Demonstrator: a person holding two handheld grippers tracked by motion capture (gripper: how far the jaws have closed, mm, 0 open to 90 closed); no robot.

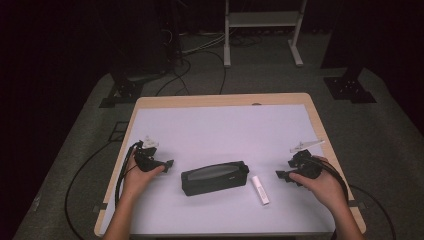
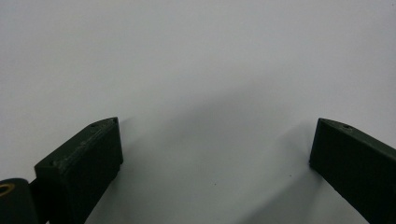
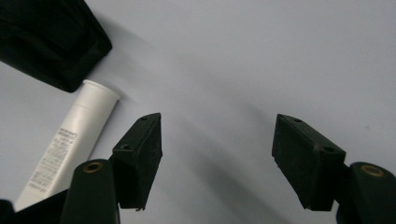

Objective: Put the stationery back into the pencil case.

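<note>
Two grippers, both empty: left gripper (image 1: 169, 163) spread wide at nine o'clock of black case (image 1: 214, 177), right gripper (image 1: 281, 175) parted at three o'clock. White tube (image 1: 260, 189) lay just beside case, likely ready for packing inside.

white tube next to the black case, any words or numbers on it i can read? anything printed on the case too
White tube: rows of small grey print run along its lower body in the right gripper view, too small and blurred to read; no word or number can be quoted.
Black case: a faint light mark sits on its front side in the high view, too small to read.
No other text or signs show on the table.
</note>
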